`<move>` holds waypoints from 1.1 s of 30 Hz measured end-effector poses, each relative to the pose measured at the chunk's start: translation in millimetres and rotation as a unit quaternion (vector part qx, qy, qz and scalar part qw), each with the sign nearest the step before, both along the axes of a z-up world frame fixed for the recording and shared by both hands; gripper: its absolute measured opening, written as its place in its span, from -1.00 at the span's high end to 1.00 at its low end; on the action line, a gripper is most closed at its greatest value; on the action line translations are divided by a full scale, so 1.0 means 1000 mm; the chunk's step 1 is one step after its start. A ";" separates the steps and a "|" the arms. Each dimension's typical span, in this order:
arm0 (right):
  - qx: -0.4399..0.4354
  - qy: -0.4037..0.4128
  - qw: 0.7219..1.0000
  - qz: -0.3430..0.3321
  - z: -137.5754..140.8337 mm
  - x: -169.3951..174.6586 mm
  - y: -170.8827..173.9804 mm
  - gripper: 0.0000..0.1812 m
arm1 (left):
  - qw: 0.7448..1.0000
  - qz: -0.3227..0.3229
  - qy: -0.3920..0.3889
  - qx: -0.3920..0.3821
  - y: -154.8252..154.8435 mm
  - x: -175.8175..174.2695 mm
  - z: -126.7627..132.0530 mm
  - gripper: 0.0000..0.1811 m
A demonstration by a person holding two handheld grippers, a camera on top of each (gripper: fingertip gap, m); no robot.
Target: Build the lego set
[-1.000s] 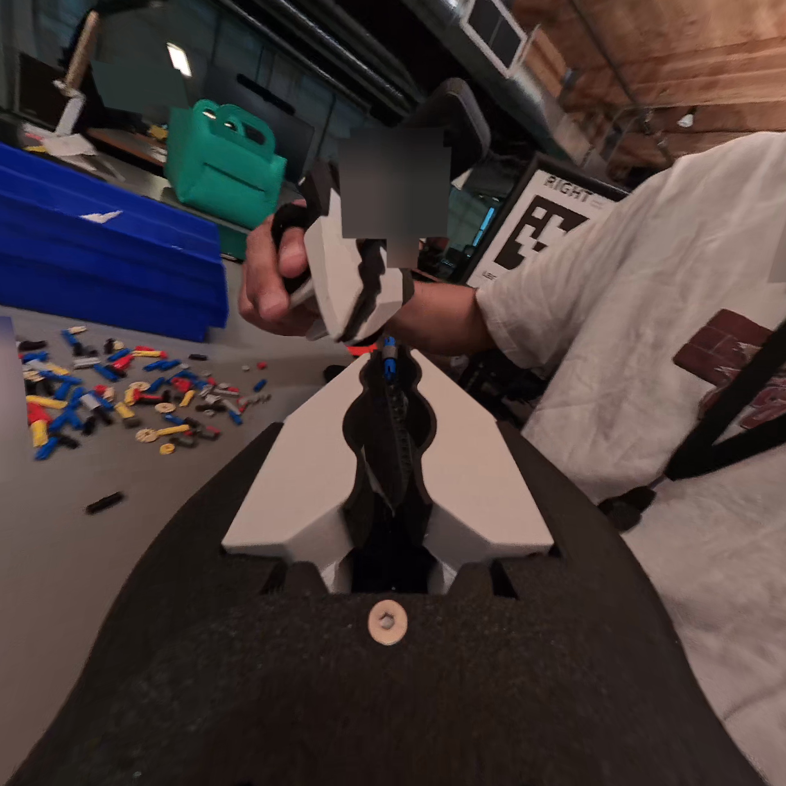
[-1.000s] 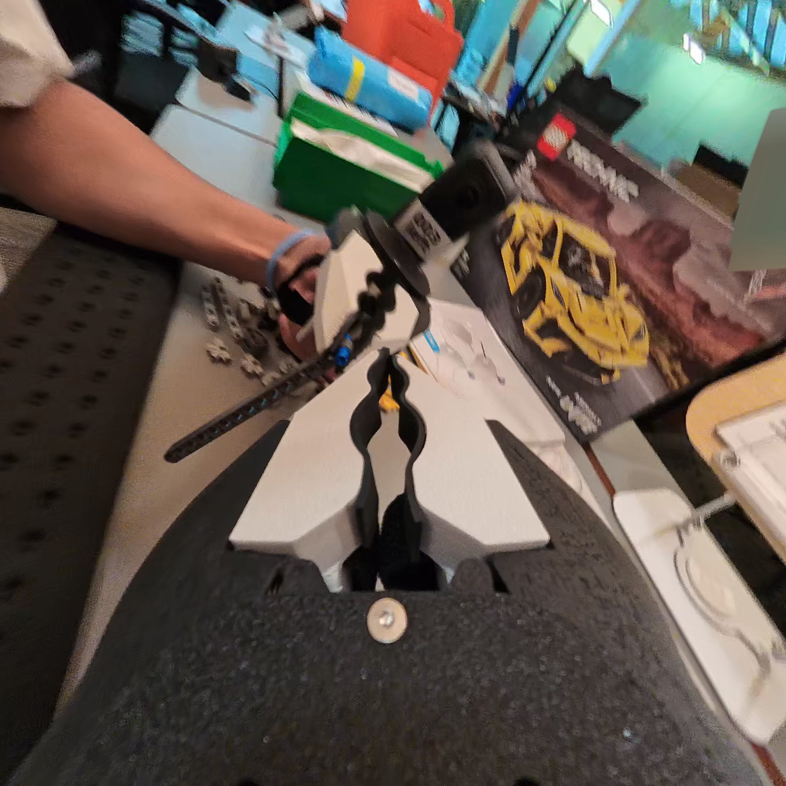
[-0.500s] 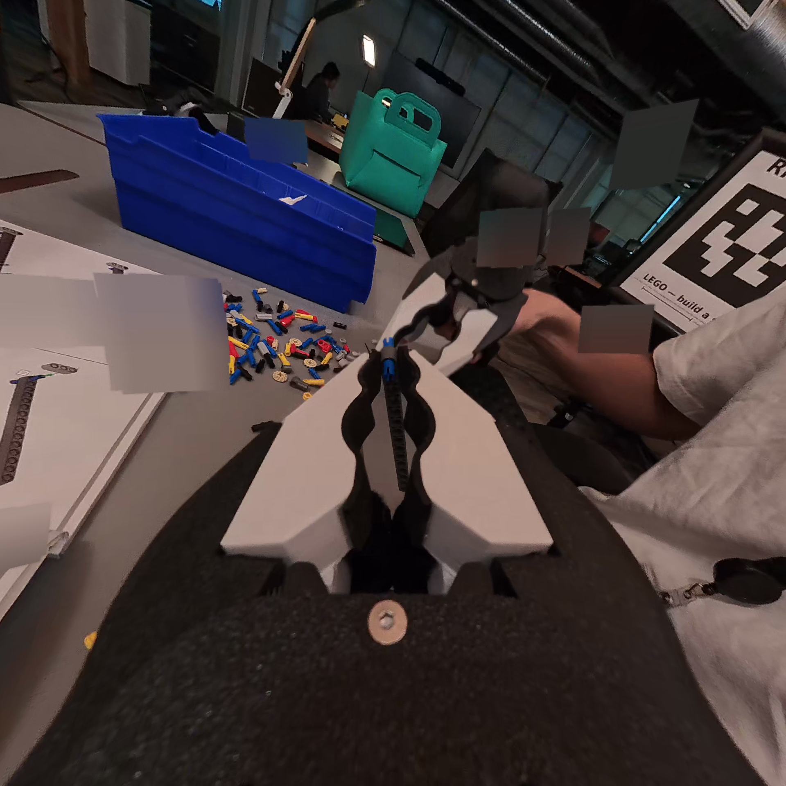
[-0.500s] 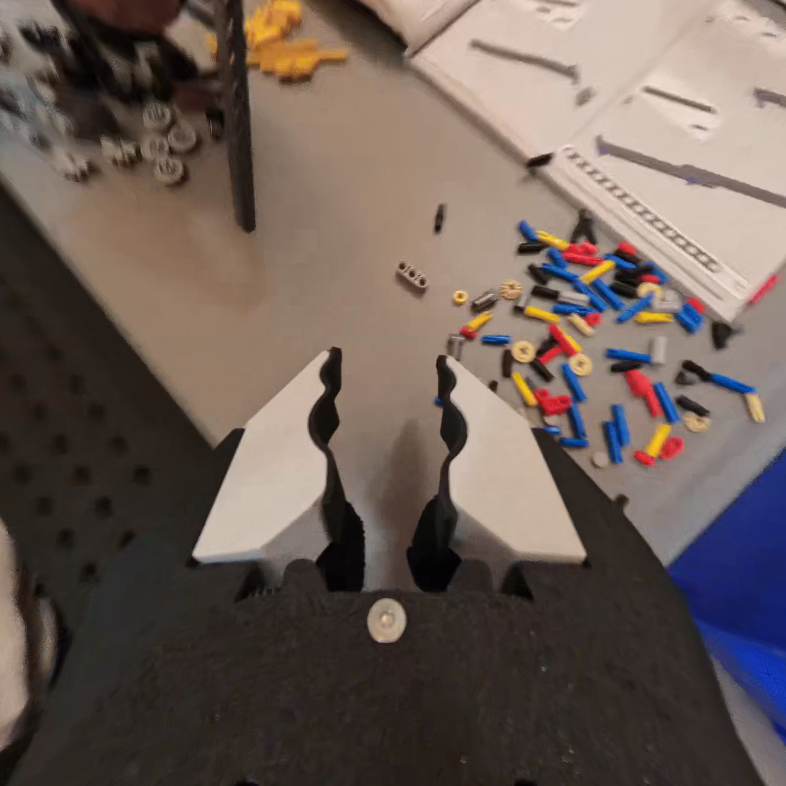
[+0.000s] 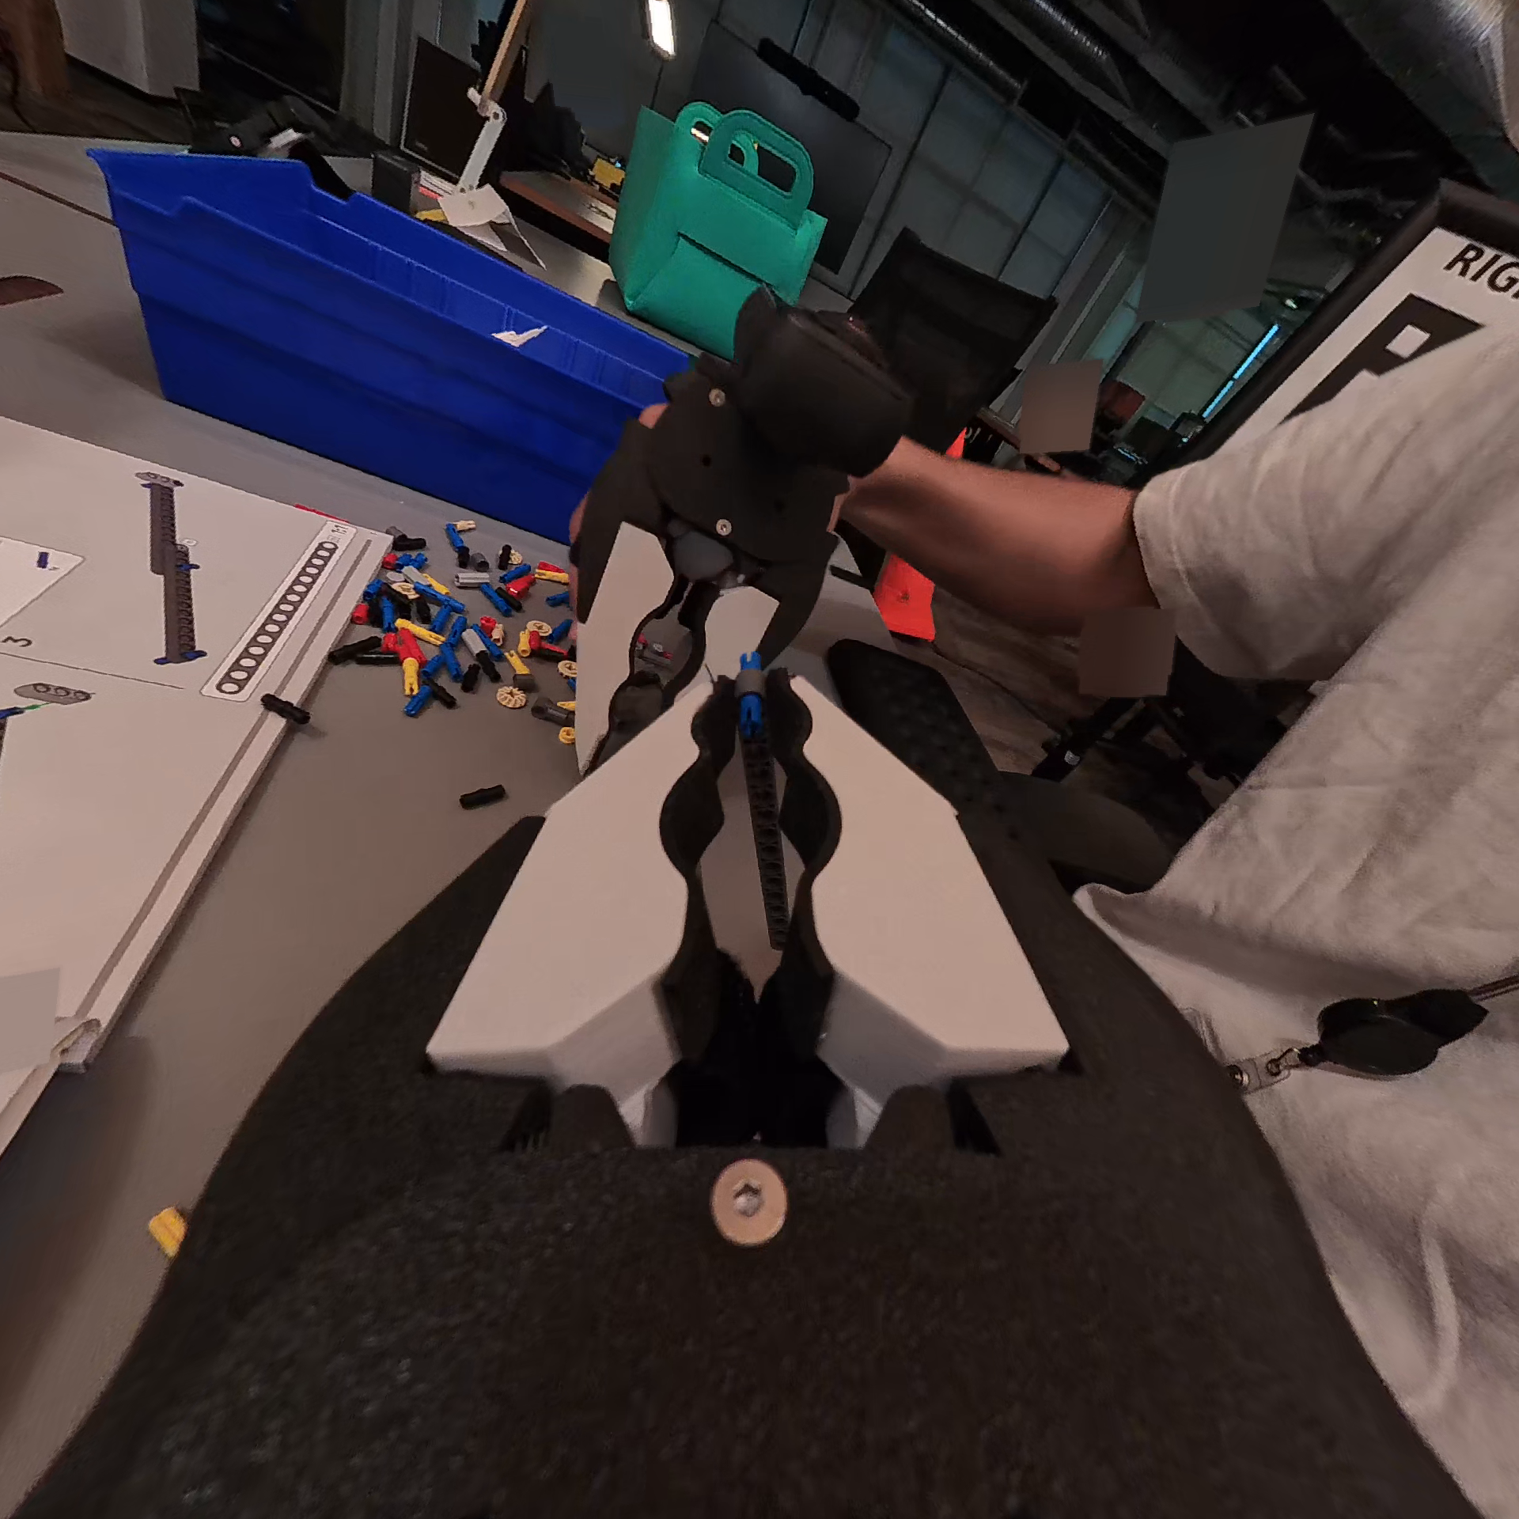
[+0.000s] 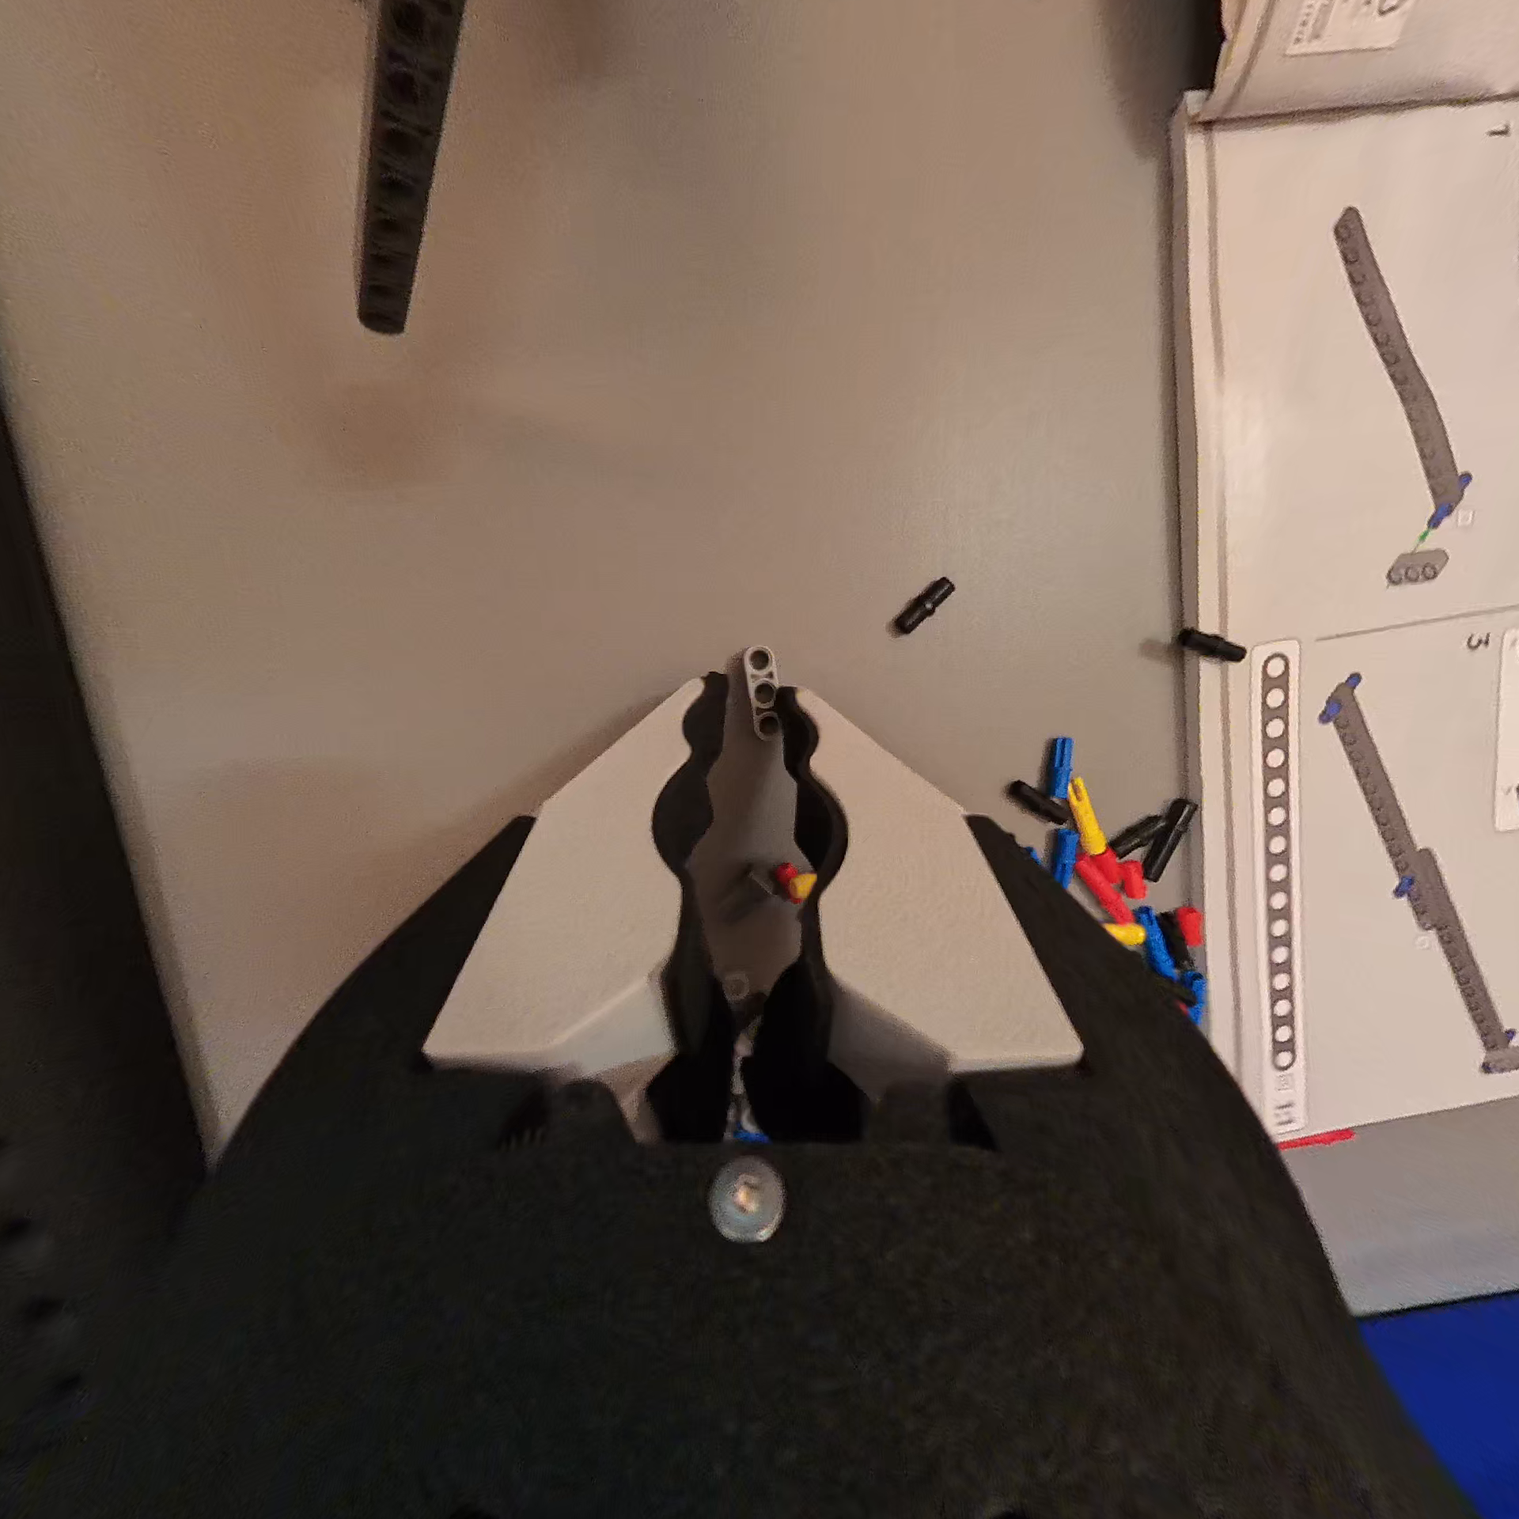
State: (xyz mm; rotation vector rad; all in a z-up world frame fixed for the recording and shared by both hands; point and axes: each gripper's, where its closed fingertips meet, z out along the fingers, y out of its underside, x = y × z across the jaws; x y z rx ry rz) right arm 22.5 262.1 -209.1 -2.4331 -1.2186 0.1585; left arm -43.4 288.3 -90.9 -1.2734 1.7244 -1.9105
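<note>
A grey tabletop carries loose pins beside a blue bin, seen only in the left view. There the left tool pinches a black beam. The right view alone shows the right tool closed on a small grey beam.

The open instruction booklet on the table bears printed step numerals beside its part diagrams, and the right wrist view shows the same pages with a small block of fine print at the top edge, too small to read. A white sign at the right edge of the left wrist view carries bold black capitals above a black-and-white marker pattern, cut off by the frame. The blue bin has a small torn white sticker with nothing legible on it.
</note>
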 end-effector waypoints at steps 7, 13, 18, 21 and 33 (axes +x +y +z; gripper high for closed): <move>-0.023 -0.044 0.998 0.028 0.001 0.008 0.001 0.87 | 1.000 -0.005 -0.006 0.003 -0.003 -0.001 0.003 0.94; -0.024 -0.081 0.995 0.058 -0.004 0.012 0.002 0.87 | 1.000 -0.007 -0.003 -0.001 -0.002 -0.002 0.002 0.94; -0.052 -0.069 0.994 0.064 -0.007 0.010 0.000 0.92 | 1.000 -0.005 -0.001 0.000 -0.001 -0.001 0.001 0.94; -0.007 -0.024 0.999 0.041 0.000 0.005 0.010 0.93 | 1.000 0.010 0.000 0.001 0.004 0.002 0.001 0.94; 0.182 0.586 0.771 -0.172 0.130 -0.063 0.037 0.93 | 0.999 -0.004 -0.026 -0.041 -0.001 0.001 0.014 0.94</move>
